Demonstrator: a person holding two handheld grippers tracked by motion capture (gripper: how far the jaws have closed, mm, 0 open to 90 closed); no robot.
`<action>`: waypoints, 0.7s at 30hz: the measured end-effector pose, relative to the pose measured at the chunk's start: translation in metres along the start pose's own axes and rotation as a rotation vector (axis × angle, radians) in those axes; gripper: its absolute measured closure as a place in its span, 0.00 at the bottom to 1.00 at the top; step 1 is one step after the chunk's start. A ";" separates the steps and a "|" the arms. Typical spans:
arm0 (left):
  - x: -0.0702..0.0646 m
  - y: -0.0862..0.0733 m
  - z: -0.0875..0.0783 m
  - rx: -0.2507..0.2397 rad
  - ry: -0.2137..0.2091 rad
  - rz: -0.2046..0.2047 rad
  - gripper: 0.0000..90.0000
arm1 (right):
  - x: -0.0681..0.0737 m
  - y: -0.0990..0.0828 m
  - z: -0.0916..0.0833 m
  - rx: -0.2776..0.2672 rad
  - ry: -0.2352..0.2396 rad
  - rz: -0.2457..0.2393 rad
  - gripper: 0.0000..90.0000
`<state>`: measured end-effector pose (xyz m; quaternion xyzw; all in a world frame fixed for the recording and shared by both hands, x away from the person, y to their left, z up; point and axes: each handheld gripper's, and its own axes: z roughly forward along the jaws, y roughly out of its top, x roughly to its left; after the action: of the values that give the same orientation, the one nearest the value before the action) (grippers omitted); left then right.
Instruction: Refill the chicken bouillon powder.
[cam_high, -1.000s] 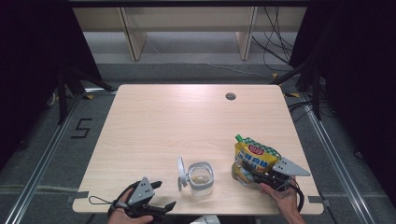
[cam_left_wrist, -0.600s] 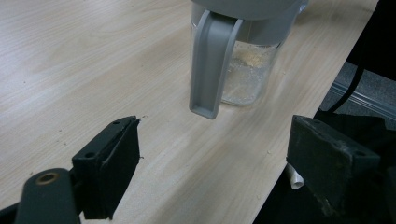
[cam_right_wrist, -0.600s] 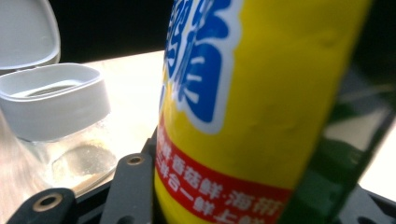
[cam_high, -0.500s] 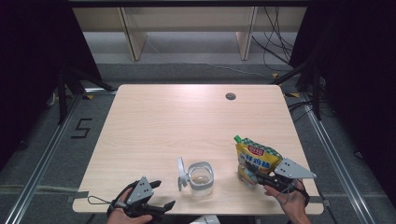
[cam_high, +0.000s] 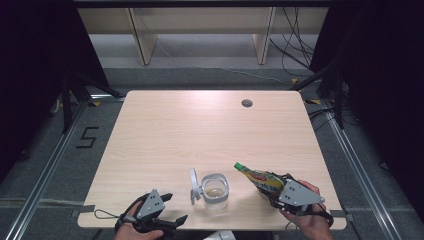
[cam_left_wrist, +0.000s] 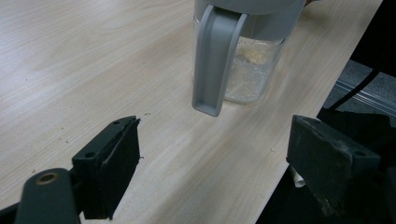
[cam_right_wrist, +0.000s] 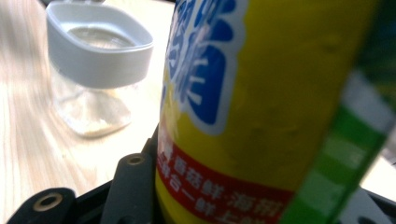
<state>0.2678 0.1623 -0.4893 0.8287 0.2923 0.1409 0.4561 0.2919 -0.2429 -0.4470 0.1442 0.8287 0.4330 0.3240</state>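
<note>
Snack bag (cam_high: 260, 180): yellow, green-topped, tilted, lifted off counter.
Jar (cam_high: 215, 190): clear, upright, grey lid flipped open, near front edge.

We see the surface (cam_high: 200, 135) evenly lit from above, its far half faintly glaring, dark surroundings; the close yellow packet (cam_right_wrist: 261, 102) looks soft and blurred.
</note>
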 end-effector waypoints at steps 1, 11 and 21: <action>0.000 0.000 0.000 -0.004 -0.004 -0.008 0.18 | 0.003 0.003 0.001 0.011 0.000 -0.037 0.62; -0.001 0.000 0.000 -0.002 -0.003 -0.009 0.18 | 0.021 0.022 0.006 0.134 -0.039 -0.297 0.62; -0.001 0.000 0.000 0.006 -0.001 -0.004 0.18 | 0.029 0.029 0.010 0.203 -0.084 -0.474 0.62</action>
<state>0.2672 0.1621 -0.4894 0.8294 0.2942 0.1386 0.4542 0.2759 -0.2045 -0.4398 -0.0040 0.8643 0.2533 0.4345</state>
